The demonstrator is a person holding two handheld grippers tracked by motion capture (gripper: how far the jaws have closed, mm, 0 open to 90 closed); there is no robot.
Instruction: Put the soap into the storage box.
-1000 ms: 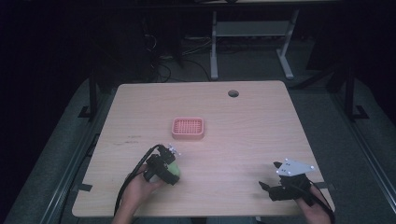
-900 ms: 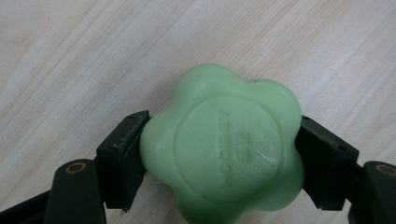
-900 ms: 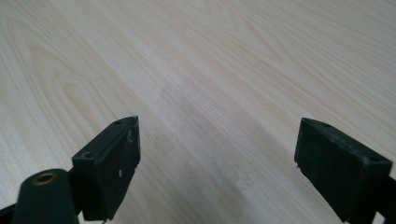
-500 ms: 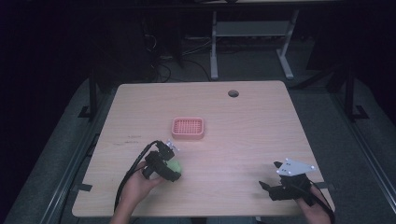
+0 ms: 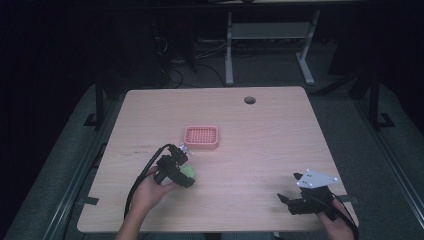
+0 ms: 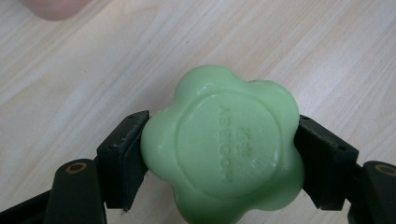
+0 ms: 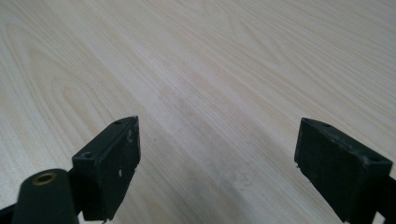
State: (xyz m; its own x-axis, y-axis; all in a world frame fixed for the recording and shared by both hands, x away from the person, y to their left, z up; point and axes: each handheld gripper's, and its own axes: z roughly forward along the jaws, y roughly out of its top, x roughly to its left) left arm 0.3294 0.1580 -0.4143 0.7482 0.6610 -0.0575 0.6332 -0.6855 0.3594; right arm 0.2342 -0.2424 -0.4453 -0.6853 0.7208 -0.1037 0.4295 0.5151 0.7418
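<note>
While the right gripper (image 7: 217, 163) gapes over woodgrain, the left gripper (image 6: 219, 154) pinches a waxy, flower-shaped green soap (image 6: 224, 144).

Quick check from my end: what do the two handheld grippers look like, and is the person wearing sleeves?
Both are black with blocky jaws. The left gripper trails a black cable; the right gripper carries a grey three-cornered plate. A brass-coloured eyelet sits at the jaw base. No sleeves visible; forearms bare.

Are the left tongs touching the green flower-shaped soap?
Touching. In the left gripper view, both black jaws of the left tongs press against opposite sides of the green flower-shaped soap, with no gap.
</note>
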